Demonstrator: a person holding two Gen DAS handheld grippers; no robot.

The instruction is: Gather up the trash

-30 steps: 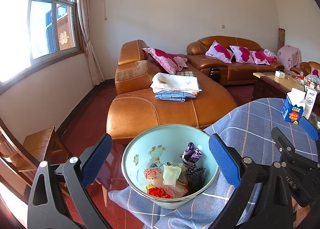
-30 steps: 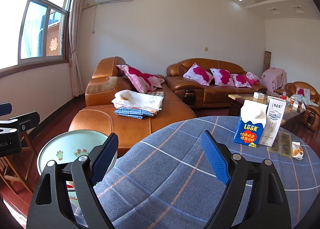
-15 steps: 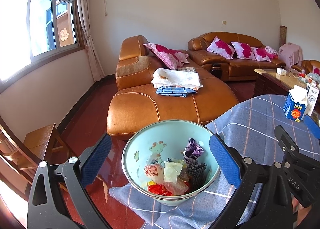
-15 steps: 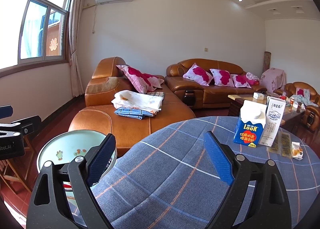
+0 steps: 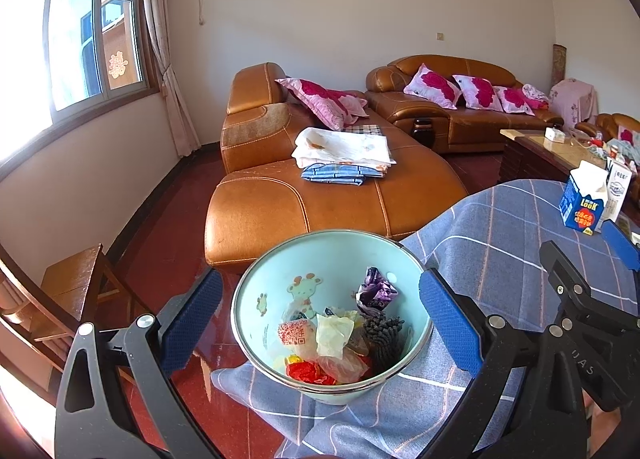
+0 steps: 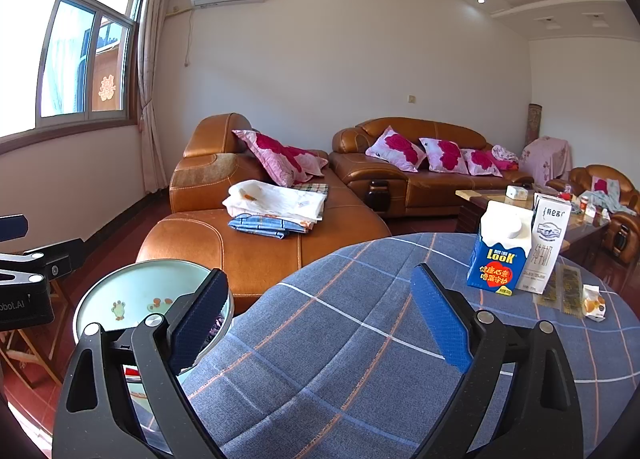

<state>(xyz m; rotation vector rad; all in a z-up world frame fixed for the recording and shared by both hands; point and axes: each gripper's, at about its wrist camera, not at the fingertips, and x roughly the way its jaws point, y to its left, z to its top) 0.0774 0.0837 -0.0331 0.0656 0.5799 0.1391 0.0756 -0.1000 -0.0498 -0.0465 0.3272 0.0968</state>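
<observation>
Blue pads on our right hand-held gripper (image 6: 320,319) have just been opening and stand wide, nothing between them; our left hand-held gripper (image 5: 320,323) gapes around the basin (image 5: 256,299) of trash (image 5: 340,339) at the tabletop (image 6: 360,359) edge, so cartons (image 6: 516,251) come next, we judge

A pale blue bin (image 5: 332,259) with a metal rim and cartoon animal prints inside is being seen standing upright at the edge of the table, against the hanging checked cloth. Trash is being held in its bottom: a crumpled purple wrapper (image 5: 376,289), a dark bristly piece (image 5: 384,333), a pale yellowish wrapper (image 5: 334,335), a red-printed packet (image 5: 296,333) and red plastic (image 5: 308,373). On the tabletop, a blue carton (image 6: 500,255) and a white carton (image 6: 546,243) are being shown upright, touching, with a small wrapper (image 6: 594,301) lying nearby.
</observation>
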